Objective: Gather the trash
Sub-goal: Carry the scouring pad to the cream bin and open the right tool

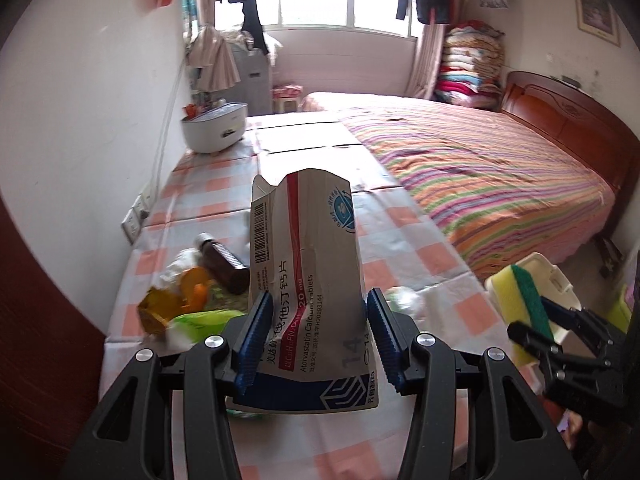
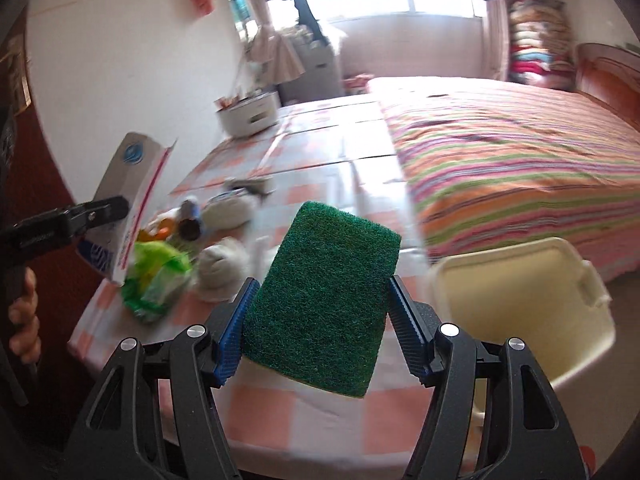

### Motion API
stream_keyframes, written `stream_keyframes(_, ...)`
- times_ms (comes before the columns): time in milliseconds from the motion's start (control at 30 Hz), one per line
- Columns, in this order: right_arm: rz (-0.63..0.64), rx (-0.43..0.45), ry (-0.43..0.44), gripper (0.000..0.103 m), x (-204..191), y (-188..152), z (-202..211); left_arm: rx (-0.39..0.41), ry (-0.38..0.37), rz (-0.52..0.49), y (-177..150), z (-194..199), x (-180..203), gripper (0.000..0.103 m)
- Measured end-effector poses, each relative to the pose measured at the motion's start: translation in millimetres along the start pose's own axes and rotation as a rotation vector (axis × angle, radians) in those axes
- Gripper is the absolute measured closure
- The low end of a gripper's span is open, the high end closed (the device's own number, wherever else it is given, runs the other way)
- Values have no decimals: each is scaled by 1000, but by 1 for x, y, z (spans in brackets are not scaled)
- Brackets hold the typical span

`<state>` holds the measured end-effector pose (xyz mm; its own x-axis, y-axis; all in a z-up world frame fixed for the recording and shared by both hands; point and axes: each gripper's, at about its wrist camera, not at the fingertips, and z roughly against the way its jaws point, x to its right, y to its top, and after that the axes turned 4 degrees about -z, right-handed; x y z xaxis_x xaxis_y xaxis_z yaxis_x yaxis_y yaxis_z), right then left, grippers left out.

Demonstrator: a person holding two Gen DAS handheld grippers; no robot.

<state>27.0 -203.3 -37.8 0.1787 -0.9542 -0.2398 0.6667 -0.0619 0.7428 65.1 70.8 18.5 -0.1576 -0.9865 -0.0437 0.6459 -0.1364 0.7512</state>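
Holding 2 pieces of trash clear of the pink-and-white checked worktop (image 1: 404, 240): left tongs (image 1: 318, 344) pinching a crumpled grey-and-red cardboard medicine box (image 1: 308, 264) upright by its lower end, right tongs (image 2: 320, 330) clamped on the edges of a yellow sponge with a green scouring face (image 2: 324, 300). Cream plastic bin (image 2: 520, 308) open just off the worktop's near right corner, near the sponge. More trash on the worktop at left — brown glass bottle (image 1: 224, 268), orange peel (image 1: 196, 284), green plastic wrapper (image 1: 204, 318), crumpled white tissue (image 2: 220, 268).

Risks, as a judgement:
- Box already crushed and soft, gripped low — likely to fold or swing out during a fast carry.
- Sponge squashy, held only at its edges; could squirm free if tilted hard.
- Both tongs heading for 1 bin could collide — release 1 at a time.
- Early release would drop either piece on the floor beside the bin.
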Motion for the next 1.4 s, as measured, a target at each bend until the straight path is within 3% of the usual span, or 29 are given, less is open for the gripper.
stream_keyframes(267,-99,62,-161,40,75,5,16,2,-119,-106,15,-11,66,55)
stream_keyframes(600,-150,90,-244,38,127,6,21,4,-217,-212,29,-19,129,55)
stream_keyframes(1067,-226,90,-234,27,167,9,13,-19,-275,-260,37,-34,170,55)
stream_keyframes(1400,-284,162,-249,27,182,7,46,-50,-347,-292,38,-48,198,55)
